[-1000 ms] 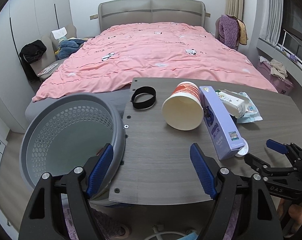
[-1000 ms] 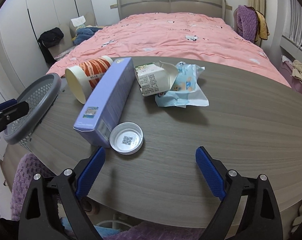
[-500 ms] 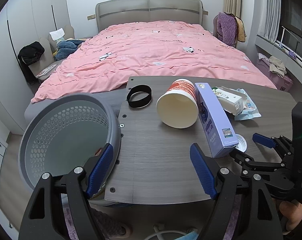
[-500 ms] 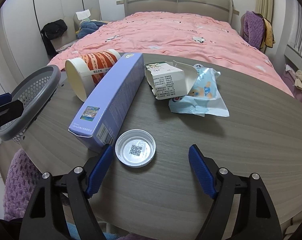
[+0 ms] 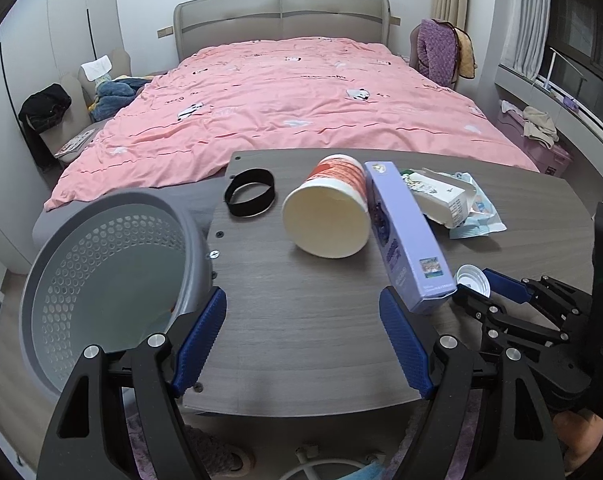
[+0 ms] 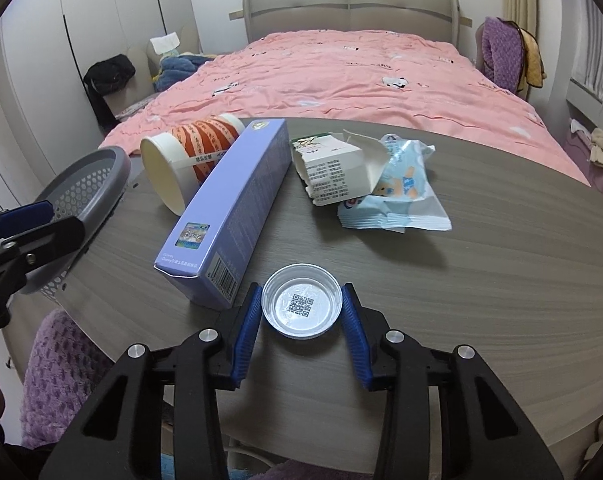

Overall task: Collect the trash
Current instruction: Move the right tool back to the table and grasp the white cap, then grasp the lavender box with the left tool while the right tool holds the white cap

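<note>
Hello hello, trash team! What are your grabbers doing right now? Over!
Right gripper closing round small clear plastic lid. Left gripper open, empty, beside grey perforated basket. Long purple cardboard box close alongside.

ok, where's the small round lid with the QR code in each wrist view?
Left wrist: the lid sits right of centre, partly hidden behind the near end of the purple box, by the right gripper.
Right wrist: lid low at centre, between the closing pads of the right gripper.
Shared landmark: the purple box, just left of the lid in both.
</note>
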Available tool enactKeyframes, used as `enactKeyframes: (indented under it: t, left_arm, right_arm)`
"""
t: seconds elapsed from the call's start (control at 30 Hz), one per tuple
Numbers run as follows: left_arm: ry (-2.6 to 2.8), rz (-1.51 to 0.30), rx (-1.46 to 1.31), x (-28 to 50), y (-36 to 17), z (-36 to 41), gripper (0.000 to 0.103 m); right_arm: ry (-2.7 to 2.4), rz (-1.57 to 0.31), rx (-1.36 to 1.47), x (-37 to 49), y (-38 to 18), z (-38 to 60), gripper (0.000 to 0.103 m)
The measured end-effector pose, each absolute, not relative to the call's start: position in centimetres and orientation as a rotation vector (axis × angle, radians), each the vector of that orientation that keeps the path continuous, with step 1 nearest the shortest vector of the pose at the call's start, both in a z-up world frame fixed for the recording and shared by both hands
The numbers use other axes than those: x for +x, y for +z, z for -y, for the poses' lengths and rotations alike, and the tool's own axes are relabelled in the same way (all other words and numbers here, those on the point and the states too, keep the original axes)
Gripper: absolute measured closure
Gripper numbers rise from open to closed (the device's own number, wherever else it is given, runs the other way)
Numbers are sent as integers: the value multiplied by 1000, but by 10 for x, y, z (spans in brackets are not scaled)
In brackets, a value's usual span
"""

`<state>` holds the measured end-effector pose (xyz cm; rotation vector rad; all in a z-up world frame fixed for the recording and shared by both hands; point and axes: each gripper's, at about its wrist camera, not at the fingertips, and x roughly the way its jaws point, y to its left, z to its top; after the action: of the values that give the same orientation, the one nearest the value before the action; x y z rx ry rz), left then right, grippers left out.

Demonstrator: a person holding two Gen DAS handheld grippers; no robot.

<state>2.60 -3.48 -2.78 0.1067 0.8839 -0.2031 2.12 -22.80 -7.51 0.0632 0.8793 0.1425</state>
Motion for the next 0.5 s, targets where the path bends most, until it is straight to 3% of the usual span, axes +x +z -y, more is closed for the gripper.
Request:
enactKeyframes:
  t: [0.5]
  left_arm:
    - [-289, -976, 91, 69, -44, 105, 28]
  right_arm:
    - [104, -836, 186, -5, -61, 281, 63]
